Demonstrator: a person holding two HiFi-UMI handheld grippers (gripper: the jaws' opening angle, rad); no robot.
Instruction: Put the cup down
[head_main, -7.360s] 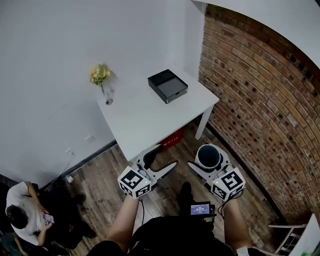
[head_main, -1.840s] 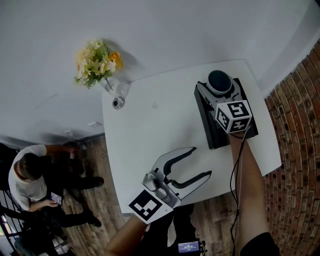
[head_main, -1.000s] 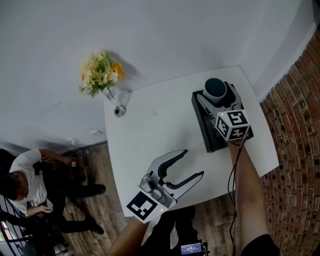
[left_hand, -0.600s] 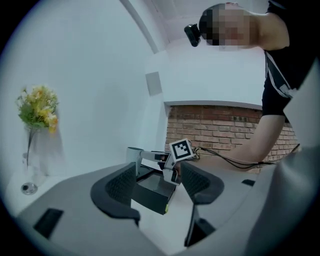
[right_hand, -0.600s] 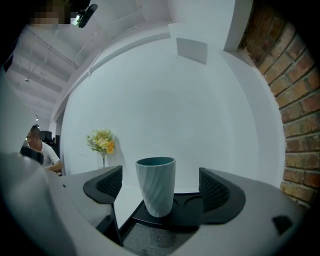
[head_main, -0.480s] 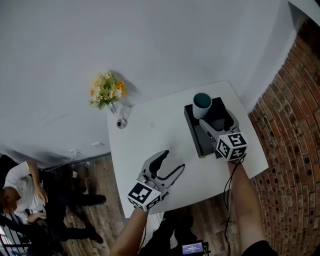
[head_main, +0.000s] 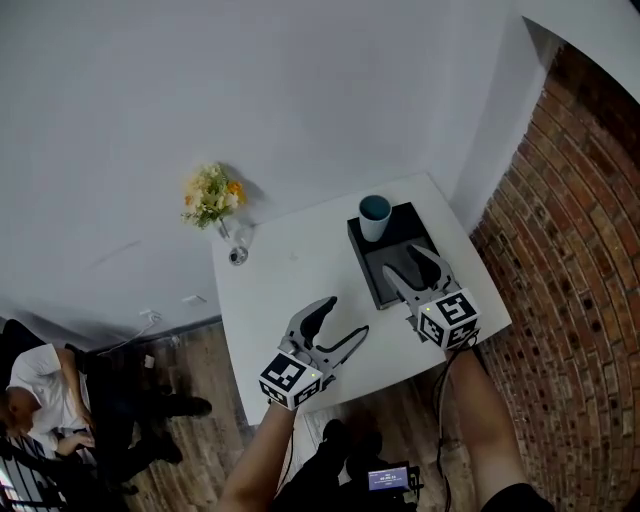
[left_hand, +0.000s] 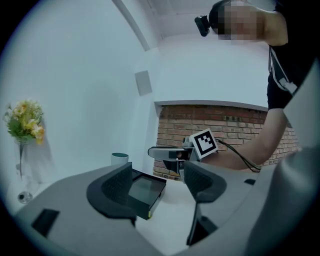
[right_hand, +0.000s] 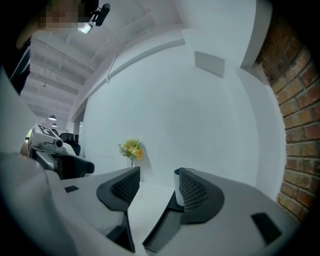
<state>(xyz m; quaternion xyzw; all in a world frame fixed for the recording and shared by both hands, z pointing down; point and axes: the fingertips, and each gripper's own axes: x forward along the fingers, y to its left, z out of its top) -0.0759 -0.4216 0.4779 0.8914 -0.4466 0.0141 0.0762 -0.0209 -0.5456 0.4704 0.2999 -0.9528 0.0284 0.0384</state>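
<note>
no legible text, labels, brands, numbers or signs on anything visible

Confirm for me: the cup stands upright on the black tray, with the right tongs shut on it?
Not quite. The cup does stand upright on the black tray, but the right tongs are clear of it, open with nothing between them, though their jaws have just been closing. The head view shows it.

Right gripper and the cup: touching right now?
Apart. The head view shows bare black tray between the cup and the right gripper; its jaws have just been closing with nothing between them.
</note>
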